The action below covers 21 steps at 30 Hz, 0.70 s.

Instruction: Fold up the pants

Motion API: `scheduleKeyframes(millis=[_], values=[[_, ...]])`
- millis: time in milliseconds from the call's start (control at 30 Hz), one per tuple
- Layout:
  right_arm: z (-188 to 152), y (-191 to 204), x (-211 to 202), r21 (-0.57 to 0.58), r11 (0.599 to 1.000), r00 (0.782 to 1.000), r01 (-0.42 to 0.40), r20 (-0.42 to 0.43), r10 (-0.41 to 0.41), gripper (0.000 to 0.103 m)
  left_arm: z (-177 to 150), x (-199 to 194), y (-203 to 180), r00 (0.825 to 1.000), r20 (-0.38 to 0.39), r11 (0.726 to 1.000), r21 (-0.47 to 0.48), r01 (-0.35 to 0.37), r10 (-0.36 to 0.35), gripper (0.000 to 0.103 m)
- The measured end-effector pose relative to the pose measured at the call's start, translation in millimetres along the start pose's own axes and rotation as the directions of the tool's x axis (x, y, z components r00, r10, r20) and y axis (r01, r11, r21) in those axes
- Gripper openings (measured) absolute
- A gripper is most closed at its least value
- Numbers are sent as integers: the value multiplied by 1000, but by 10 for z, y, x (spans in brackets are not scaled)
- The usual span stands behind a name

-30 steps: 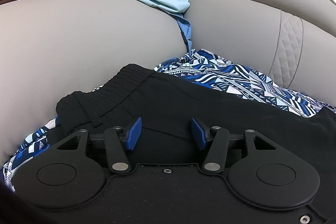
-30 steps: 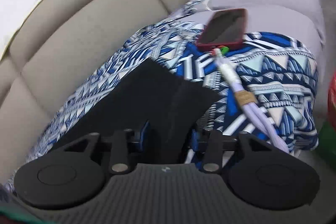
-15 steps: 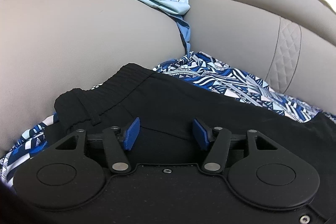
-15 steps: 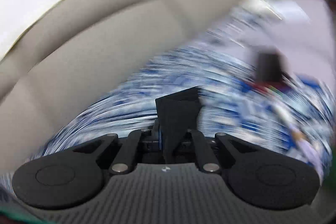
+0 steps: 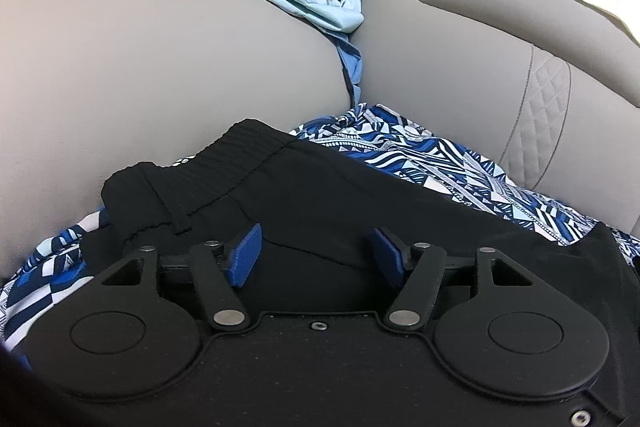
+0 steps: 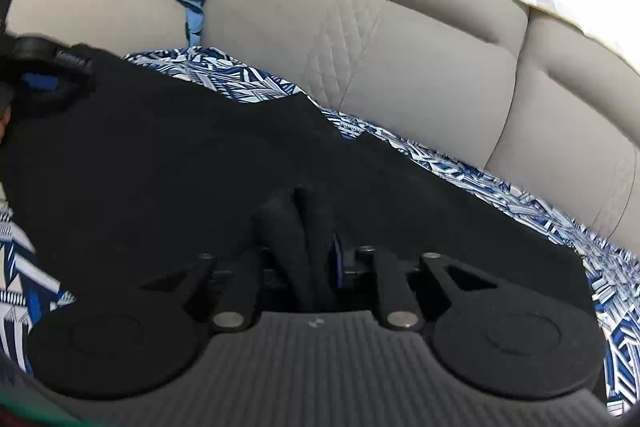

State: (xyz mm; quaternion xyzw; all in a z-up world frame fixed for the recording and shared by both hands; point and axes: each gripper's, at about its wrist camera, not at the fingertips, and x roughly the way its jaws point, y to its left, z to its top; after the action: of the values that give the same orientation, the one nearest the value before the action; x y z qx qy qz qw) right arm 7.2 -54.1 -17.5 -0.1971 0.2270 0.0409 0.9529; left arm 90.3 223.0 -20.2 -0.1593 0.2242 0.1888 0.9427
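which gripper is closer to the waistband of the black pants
Left. The left gripper sits right at the waistband, its jaws open over the black pants. The right gripper is at the other end of the pants, with a bunch of the fabric between its fingers.

My left claw is matte black: two round discs at eight and four o'clock, two link bars on silver pivot pins, blue ribbed pads on the fingers, and a small screw at centre. Another screw sits at five o'clock. My right claw has the same black build, silver pins, a blue pad, and a grey ridged plate at six o'clock.
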Motion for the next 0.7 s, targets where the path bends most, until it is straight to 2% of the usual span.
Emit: scheduleKeyframes(millis=[67, 100, 167, 300, 400, 500, 567, 633, 700], values=[[-23, -20, -77, 28, 998, 998, -54, 19, 53, 60, 1, -1, -6, 1000, -1, 1000, 2, 3, -3, 64], [-46, -64, -136, 55, 994, 995, -98, 28, 97, 64, 2, -1, -12, 1000, -2, 1000, 4, 2, -2, 64], [-85, -69, -235, 97, 982, 987, -160, 35, 157, 67, 4, -1, -19, 1000, -2, 1000, 6, 3, -3, 65], [-190, -60, -523, 87, 975, 978, -207, 53, 203, 71, 3, -16, -22, 1000, 2, 1000, 1, -2, 2, 65], [-205, -173, -694, 133, 964, 971, -230, 92, 219, 73, -6, -57, -20, 1000, 3, 1000, -11, -5, 5, 68], [-276, -369, -822, 205, 956, 973, -208, 141, 181, 75, -38, -131, -75, 1000, 10, 1000, 12, -14, 14, 68], [-296, -497, -847, 249, 956, 980, -157, 162, 119, 75, -60, -192, -142, 1000, 13, 999, 52, -7, 7, 68], [-343, -618, -832, 291, 955, 989, -61, 149, 17, 75, -78, -276, -220, 1000, 15, 996, 90, 15, -16, 68], [-415, -760, -785, 333, 941, 989, 55, 113, -98, 75, -87, -407, -332, 999, 25, 989, 143, 43, -47, 68]])
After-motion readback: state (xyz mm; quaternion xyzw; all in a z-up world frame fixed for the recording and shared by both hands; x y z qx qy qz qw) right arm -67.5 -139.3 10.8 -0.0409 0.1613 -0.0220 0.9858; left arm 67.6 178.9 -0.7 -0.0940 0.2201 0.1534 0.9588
